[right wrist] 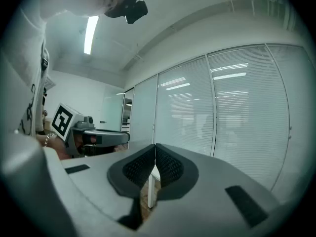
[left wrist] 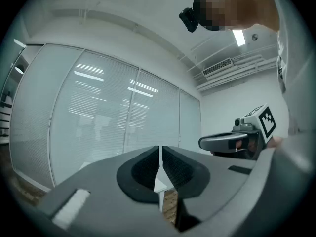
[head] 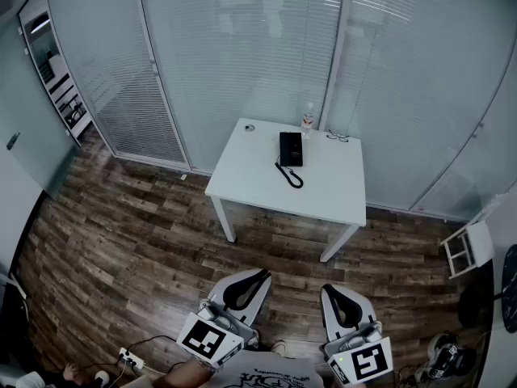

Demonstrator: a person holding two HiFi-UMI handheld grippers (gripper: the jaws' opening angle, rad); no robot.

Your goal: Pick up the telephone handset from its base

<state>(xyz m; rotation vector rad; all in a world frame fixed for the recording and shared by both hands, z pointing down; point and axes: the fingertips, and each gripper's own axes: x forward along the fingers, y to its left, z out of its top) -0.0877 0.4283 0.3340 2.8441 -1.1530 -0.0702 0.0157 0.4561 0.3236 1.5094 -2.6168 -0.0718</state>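
A black telephone (head: 291, 149) lies on the far side of a white table (head: 258, 180), its handset resting on the base and a coiled cord (head: 289, 175) looping toward me. Both grippers hang far short of the table, near the bottom of the head view. My left gripper (head: 263, 275) is shut with nothing in it; its jaws meet (left wrist: 160, 154) in the left gripper view. My right gripper (head: 327, 288) is likewise shut and empty, jaws together (right wrist: 155, 153) in the right gripper view. Each gripper view shows the other gripper to the side.
A clear bottle (head: 308, 117), a small round object (head: 250, 127) and glasses (head: 338, 136) lie on the table's far edge. Glass walls with blinds stand behind it. A shelf unit (head: 58, 79) is at far left, a white stool (head: 468, 247) at right, cables (head: 133, 358) on the wood floor.
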